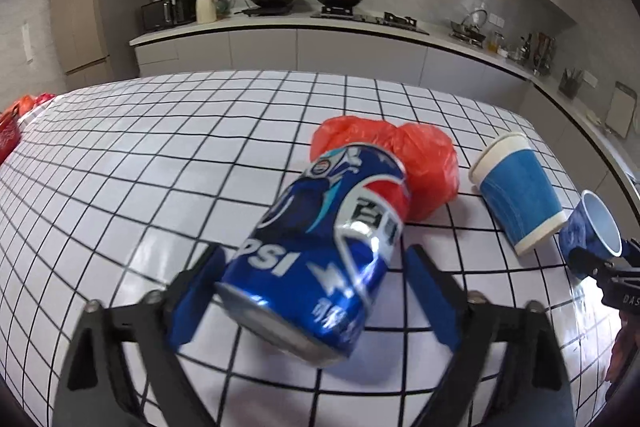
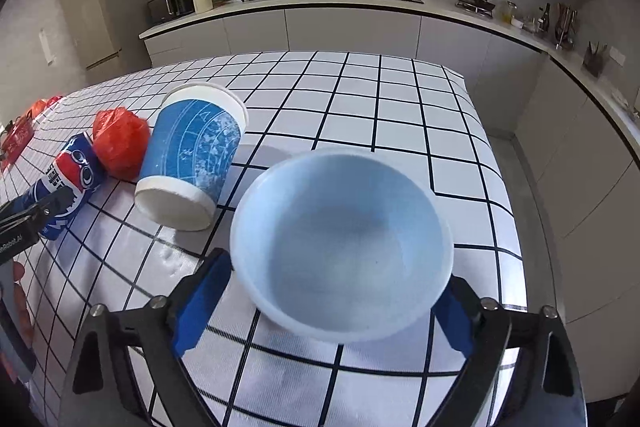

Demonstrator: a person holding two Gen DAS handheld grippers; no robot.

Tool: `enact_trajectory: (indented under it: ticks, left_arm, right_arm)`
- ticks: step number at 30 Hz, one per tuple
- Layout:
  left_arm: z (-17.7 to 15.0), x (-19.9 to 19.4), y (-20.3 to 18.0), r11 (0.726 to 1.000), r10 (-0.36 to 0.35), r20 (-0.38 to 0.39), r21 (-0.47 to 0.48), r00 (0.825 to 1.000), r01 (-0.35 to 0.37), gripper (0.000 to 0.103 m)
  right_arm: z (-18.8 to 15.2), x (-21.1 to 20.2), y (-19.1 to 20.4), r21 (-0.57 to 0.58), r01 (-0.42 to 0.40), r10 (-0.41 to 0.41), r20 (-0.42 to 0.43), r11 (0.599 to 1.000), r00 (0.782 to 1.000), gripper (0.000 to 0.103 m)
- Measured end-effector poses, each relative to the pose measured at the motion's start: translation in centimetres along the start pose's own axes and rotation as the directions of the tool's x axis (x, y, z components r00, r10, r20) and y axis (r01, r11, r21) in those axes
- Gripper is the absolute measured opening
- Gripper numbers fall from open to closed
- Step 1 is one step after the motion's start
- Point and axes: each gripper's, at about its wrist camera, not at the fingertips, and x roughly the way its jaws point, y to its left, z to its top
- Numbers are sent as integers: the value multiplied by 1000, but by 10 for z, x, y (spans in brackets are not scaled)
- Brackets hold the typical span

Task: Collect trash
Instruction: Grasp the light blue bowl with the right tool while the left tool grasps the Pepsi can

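Note:
A blue Pepsi can (image 1: 320,251) lies tilted between the fingers of my left gripper (image 1: 316,287). The left pad touches it and a gap shows at the right pad, so the jaws stand open around it. My right gripper (image 2: 340,303) is shut on a blue paper cup (image 2: 340,243), its mouth facing the camera, held above the table. A second blue paper cup (image 2: 192,155) lies on its side on the checked table (image 2: 400,115). A crumpled red plastic bag (image 1: 416,163) sits behind the can. The held cup also shows in the left wrist view (image 1: 592,227).
Red packaging (image 2: 20,135) lies at the table's far left edge. The table's right edge (image 2: 500,187) drops to the floor. A kitchen counter (image 1: 320,23) with pans and a stove runs behind the table.

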Motion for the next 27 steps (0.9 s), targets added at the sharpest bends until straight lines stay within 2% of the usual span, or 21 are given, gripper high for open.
enact_trajectory:
  ticks: [2, 3, 7, 9, 13, 17, 20, 23, 24, 25, 27]
  left_arm:
    - [-1, 0, -3, 1000, -13, -12, 5, 1000, 13, 77]
    - [-1, 0, -4, 1000, -17, -13, 5, 1000, 17, 76]
    - [-2, -5, -6, 999, -49, 1, -3, 999, 49, 71]
    - [-6, -14, -6, 999, -47, 24, -10, 999, 47, 70]
    - [-17, -28, -7, 998, -59, 23, -17, 998, 59, 69]
    - [-27, -32, -13, 998, -56, -2, -5, 998, 56, 72]
    - [-22, -23, -19, 999, -30, -16, 13, 999, 30, 84]
    - [-13, -12, -18, 1000, -23, -41, 8, 999, 24, 84]
    - [-11, -7, -18, 999, -29, -49, 12, 998, 30, 84]
    - [-10, -3, -20, 999, -48, -59, 16, 997, 49, 70]
    - [-9, -5, -20, 998, -54, -47, 12, 997, 54, 67]
  right_arm:
    - [1, 3, -2, 8, -2, 2, -3, 1000, 1000, 86]
    - [1, 4, -2, 11, -2, 2, -5, 1000, 1000, 77]
    - [3, 4, -4, 20, -12, 12, -7, 1000, 1000, 77]
    - [2, 0, -4, 22, -15, 15, -1, 1000, 1000, 77]
    - [-3, -7, -2, 20, -26, 26, 4, 999, 1000, 77]
    - [-8, -9, 1, 6, -34, 34, -4, 999, 999, 77]
    - [-10, -6, 3, -3, -23, 23, -7, 1000, 1000, 78]
    - [-9, -3, 1, 5, -6, 6, -1, 1000, 1000, 78]
    - [-9, -1, -1, 11, -14, 14, -13, 1000, 1000, 77]
    - [-10, -1, -2, 18, -20, 21, -7, 1000, 1000, 76]
    - [-10, -3, -2, 16, -27, 27, -9, 999, 1000, 76]
